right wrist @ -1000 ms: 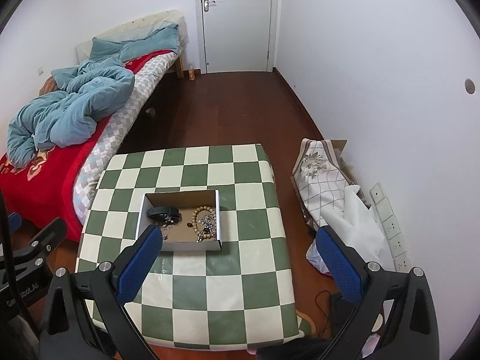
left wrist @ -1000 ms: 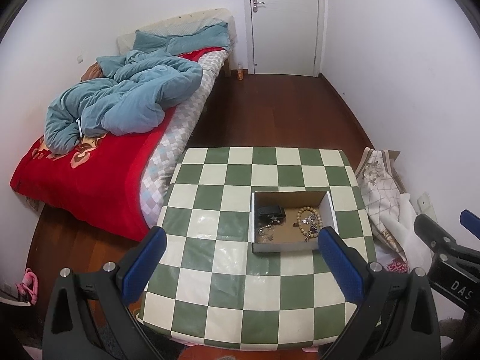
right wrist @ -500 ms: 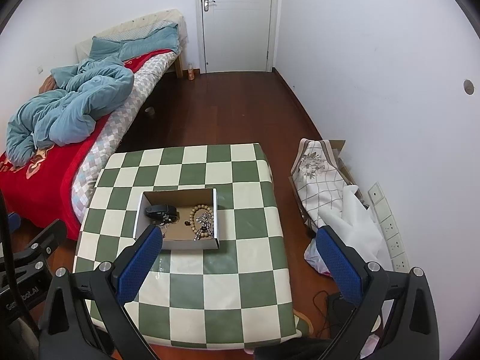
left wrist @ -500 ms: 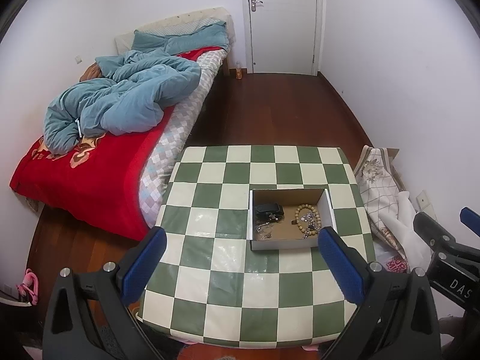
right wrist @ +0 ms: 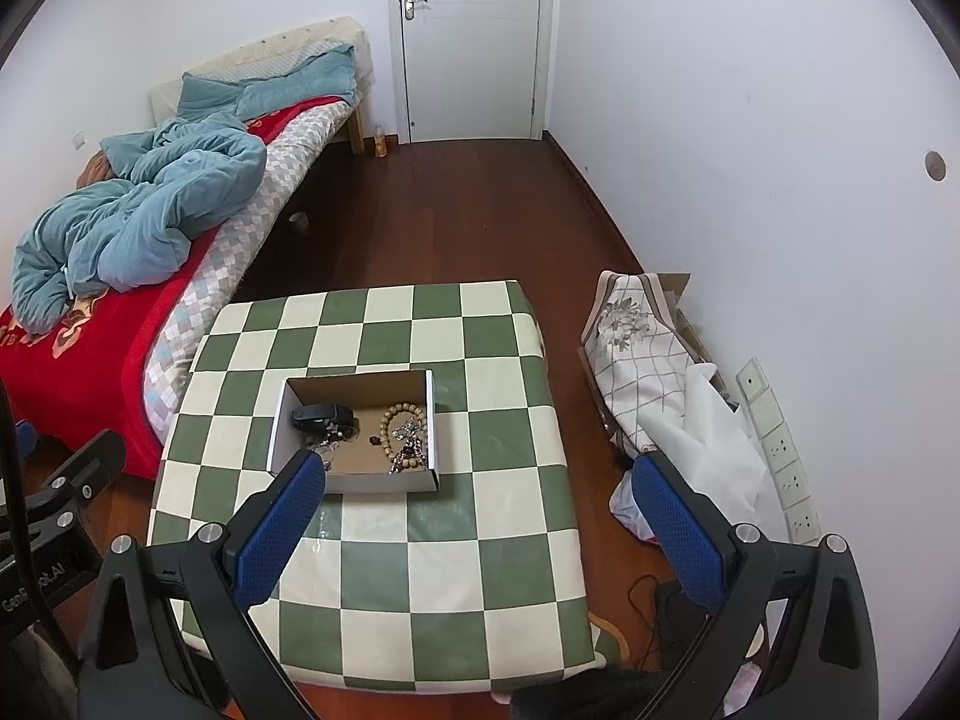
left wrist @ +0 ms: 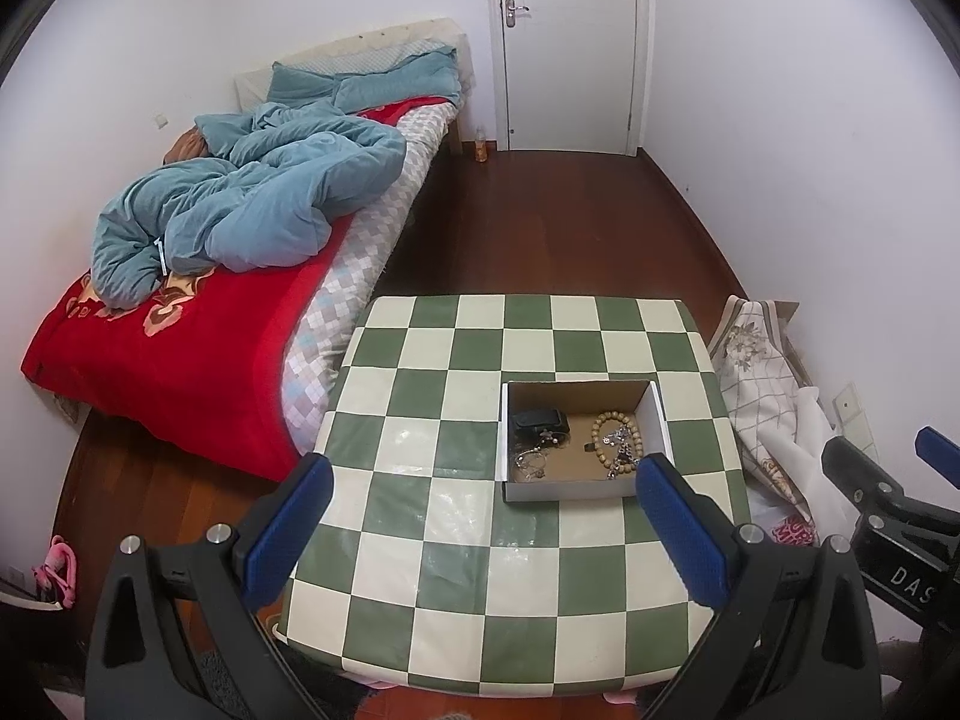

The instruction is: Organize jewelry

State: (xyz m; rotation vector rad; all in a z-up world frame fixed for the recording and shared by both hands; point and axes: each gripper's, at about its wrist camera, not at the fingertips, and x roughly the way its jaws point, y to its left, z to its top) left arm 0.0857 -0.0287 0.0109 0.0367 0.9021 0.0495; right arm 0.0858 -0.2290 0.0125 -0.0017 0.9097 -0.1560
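A white cardboard box (left wrist: 585,489) sits on the green-and-cream checkered table (left wrist: 456,546). It holds a wooden bead bracelet (left wrist: 618,441), a black band (left wrist: 538,420) and tangled silver chains (left wrist: 531,461). The box also shows in the right wrist view (right wrist: 384,483), with the bead bracelet (right wrist: 402,438) and the black band (right wrist: 321,415). My left gripper (left wrist: 483,483) is open and empty, above the table's near side. My right gripper (right wrist: 477,477) is open and empty, above the table's right part. Both stay well above the box.
A bed with a red cover and a blue duvet (left wrist: 240,210) stands left of the table. A white door (left wrist: 567,42) is at the far wall. A patterned cloth bundle (right wrist: 642,348) and wall sockets (right wrist: 780,456) lie right of the table, on dark wood floor.
Both grippers have drifted slightly; the table and box sit a little lower and closer in both views. Both grippers stay open and empty.
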